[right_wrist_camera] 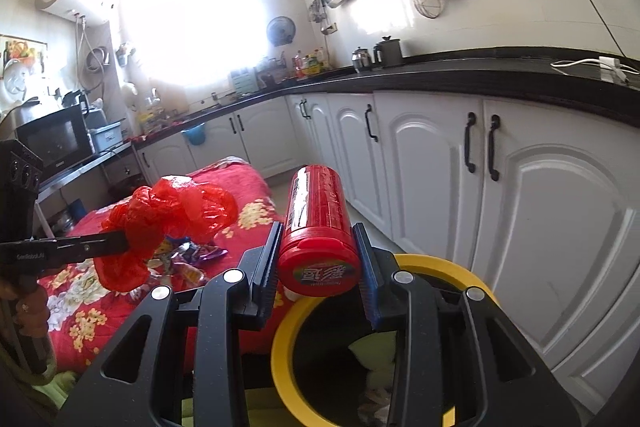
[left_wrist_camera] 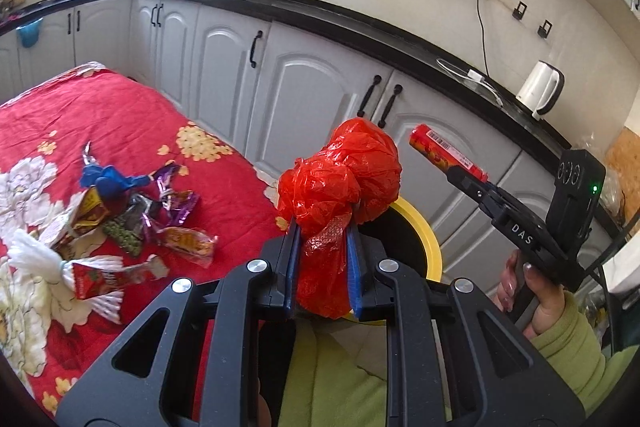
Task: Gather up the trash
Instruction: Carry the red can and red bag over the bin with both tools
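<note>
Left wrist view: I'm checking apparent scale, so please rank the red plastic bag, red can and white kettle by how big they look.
1. Red plastic bag, largest, though nearest the camera.
2. Red can and white kettle look alike; not ranked.

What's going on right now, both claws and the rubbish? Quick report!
Left gripper shut on red plastic bag. Right gripper shut on red canister, above yellow-rimmed bin. Wrappers remain on table. Nothing blocking.
</note>
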Demonstrator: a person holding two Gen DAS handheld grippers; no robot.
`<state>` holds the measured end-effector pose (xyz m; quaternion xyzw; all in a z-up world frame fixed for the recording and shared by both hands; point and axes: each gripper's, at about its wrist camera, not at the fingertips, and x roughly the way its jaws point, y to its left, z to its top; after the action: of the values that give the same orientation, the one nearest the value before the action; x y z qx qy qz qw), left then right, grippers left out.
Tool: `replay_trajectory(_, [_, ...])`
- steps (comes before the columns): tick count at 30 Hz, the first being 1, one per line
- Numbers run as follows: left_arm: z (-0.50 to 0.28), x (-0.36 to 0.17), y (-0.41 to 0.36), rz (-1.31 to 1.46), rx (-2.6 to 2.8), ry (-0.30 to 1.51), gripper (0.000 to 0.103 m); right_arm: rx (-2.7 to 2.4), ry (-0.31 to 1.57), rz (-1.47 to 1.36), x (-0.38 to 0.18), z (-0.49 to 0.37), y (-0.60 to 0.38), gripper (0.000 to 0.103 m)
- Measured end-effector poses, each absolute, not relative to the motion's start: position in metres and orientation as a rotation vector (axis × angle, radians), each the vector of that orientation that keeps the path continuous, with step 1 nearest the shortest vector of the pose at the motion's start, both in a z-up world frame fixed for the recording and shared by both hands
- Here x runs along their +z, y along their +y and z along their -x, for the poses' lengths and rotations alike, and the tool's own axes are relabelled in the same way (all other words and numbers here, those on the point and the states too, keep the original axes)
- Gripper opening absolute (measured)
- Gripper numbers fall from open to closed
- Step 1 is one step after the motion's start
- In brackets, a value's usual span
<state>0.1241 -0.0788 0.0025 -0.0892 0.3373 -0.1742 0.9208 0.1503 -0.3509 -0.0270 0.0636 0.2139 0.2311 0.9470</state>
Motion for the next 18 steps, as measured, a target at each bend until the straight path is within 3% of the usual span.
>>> replay_trajectory(18, [-0.146,-0.028,-0.115,0.119,-0.368,0.759,0.013,0.399,0.492,-0.142,-0.050,-0.152,-0.375,0.033])
